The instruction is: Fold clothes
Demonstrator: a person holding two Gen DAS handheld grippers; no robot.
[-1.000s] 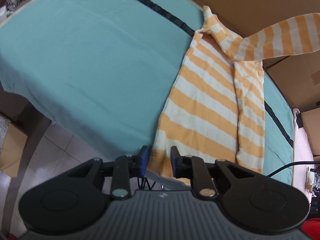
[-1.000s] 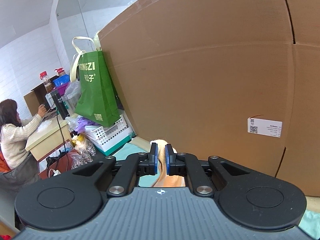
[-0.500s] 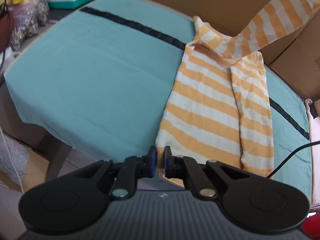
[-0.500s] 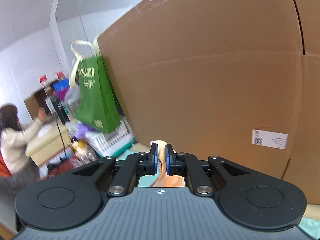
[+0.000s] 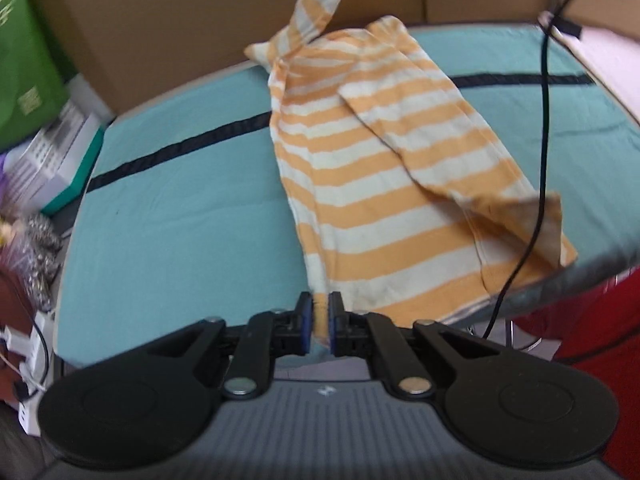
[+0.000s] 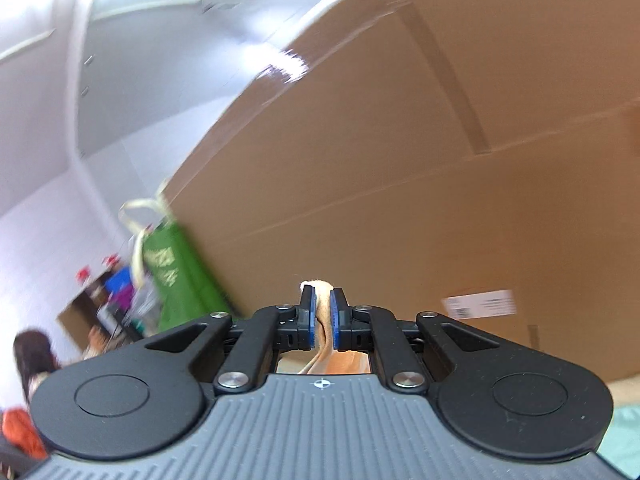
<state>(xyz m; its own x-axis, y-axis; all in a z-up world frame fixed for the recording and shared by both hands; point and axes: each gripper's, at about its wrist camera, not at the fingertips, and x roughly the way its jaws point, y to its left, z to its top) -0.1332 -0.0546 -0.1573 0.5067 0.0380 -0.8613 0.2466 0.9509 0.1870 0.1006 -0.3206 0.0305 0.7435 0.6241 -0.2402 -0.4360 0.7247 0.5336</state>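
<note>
While the left gripper (image 5: 319, 322) is pinching the near hem corner of the orange-and-white striped shirt (image 5: 384, 184) between its blue pads, the garment is lying lengthwise across the teal-covered table (image 5: 180, 216), running from 6 o'clock toward 12 o'clock in the left wrist view. One sleeve is lying folded over the body toward 3 o'clock, and the far sleeve (image 5: 320, 0) is rising off the table toward 12 o'clock, its top end cut off by the frame edge. A black cable (image 5: 542, 128) is hanging across the shirt's 3 o'clock side. A dark stripe is crossing the table cover beyond the middle. At 9 o'clock a white basket with a teal base (image 5: 60, 160) is sitting beside the table, and a green bag (image 5: 24, 60) is showing at 10 o'clock, its lettering cut off.

In the right wrist view, the right gripper (image 6: 322, 320) is clamping a bunched piece of the same striped cloth. Beyond it a large cardboard box (image 6: 420, 200) is filling the view; its white label (image 6: 478, 305) at 3 o'clock is too blurred to read. The green bag's white lettering at 9 o'clock is smeared by motion. A seated person (image 6: 32, 364) is appearing at 8 o'clock, partly cut off.
</note>
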